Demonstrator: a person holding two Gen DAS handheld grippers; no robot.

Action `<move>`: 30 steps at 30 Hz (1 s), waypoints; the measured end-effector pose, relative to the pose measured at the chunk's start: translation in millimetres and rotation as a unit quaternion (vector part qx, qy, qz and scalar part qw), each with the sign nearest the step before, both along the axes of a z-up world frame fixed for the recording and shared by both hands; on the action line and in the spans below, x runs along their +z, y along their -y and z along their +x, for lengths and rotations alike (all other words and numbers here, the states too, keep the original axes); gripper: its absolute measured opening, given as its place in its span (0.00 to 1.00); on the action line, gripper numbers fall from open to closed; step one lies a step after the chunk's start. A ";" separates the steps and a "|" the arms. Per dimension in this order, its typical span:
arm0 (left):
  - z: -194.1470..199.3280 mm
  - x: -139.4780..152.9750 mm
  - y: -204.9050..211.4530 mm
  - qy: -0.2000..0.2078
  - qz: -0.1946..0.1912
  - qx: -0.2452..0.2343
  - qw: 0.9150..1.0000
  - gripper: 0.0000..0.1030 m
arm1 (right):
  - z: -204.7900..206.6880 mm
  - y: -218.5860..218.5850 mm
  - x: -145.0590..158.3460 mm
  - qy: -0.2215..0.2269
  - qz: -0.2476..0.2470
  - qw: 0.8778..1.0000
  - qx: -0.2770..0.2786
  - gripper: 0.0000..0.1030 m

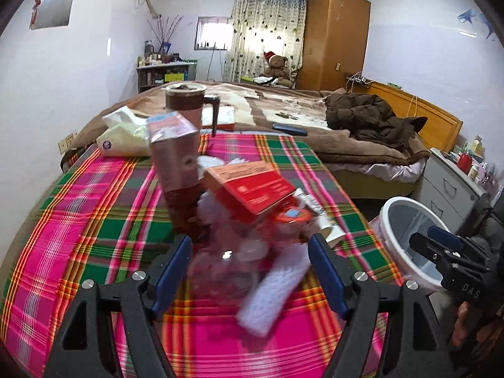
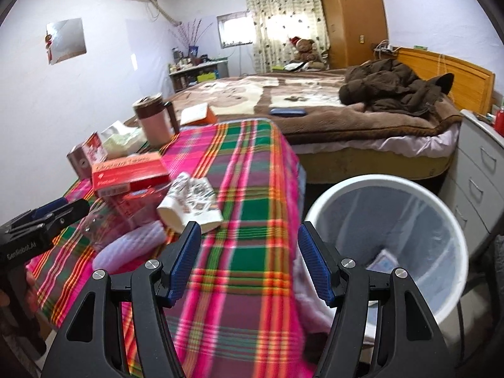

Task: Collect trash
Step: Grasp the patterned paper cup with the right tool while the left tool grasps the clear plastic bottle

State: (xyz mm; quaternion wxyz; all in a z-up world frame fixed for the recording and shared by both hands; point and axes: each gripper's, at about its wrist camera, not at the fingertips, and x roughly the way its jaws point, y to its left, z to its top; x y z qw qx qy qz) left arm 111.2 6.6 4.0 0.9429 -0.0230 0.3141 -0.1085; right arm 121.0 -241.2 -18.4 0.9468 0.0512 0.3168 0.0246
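Observation:
Trash lies on the plaid-covered table [image 1: 94, 220]: a red flat box [image 1: 252, 189], a brown carton [image 1: 176, 163], a crushed clear plastic bottle [image 1: 233, 252], a white ribbed wrapper [image 1: 274, 289] and a crumpled paper cup [image 1: 327, 223]. My left gripper [image 1: 250, 249] is open with the clear bottle between its fingers. My right gripper [image 2: 249, 236] is open and empty above the table's right edge, beside the white bin [image 2: 390, 242]. The right wrist view shows the red box [image 2: 129, 173], the paper cup [image 2: 189, 204] and the white wrapper [image 2: 129, 249].
A pink mug with a brown lid [image 1: 186, 100] and a tissue pack [image 1: 126, 135] stand at the table's far end. The bin [image 1: 409, 239] holds one item [image 2: 382, 260]. A bed [image 2: 315, 107] lies behind, and grey drawers [image 2: 482, 170] stand on the right.

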 end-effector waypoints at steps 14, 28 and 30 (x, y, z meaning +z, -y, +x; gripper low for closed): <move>25.7 -31.5 -10.1 -0.044 0.021 -0.033 0.998 0.76 | 34.4 -32.5 -10.0 -0.020 0.010 0.999 0.038 0.64; 57.5 -39.4 0.2 -0.061 0.030 -0.065 0.996 0.76 | 68.4 -51.9 -21.8 -0.049 0.013 0.996 0.067 0.63; 61.5 -40.3 2.7 -0.067 0.031 -0.072 0.995 0.76 | 71.5 -52.1 -23.6 -0.055 0.014 0.996 0.070 0.63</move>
